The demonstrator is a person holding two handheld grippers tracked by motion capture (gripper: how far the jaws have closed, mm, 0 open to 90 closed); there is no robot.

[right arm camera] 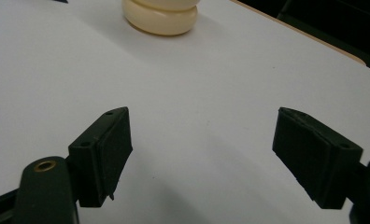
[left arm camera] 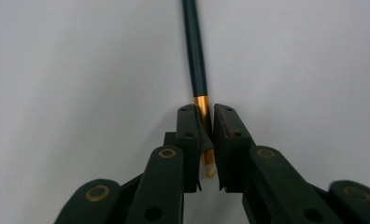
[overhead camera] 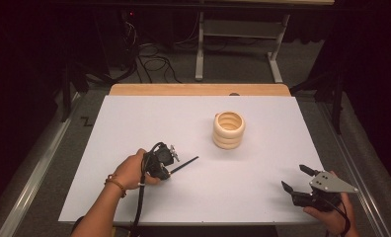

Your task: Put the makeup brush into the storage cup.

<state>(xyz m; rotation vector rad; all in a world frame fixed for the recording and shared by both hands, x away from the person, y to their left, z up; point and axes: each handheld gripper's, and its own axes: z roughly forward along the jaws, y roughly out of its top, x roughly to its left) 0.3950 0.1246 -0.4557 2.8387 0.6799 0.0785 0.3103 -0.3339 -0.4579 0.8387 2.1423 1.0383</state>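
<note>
A thin dark pencil (overhead camera: 184, 165) with a gold band and a pale end lies low over the white table sheet (overhead camera: 149, 118), left of centre. My left gripper (overhead camera: 170, 171) is shut on its gold-banded end. In the left gripper view the pencil's shaft (left arm camera: 195, 56) runs straight away from the left gripper (left arm camera: 205, 123), and the pads press on the gold band. A stack of cream rings (overhead camera: 229, 129) stands upright right of centre. My right gripper (overhead camera: 293, 177) rests open at the near right, with nothing between its jaws. The right gripper (right arm camera: 199, 149) faces the ring stack (right arm camera: 160, 18).
A wooden table edge (overhead camera: 198, 89) borders the sheet at the back. Beyond it are cables (overhead camera: 151, 61) on the floor and a metal frame (overhead camera: 243, 34). Bare sheet lies between the two grippers.
</note>
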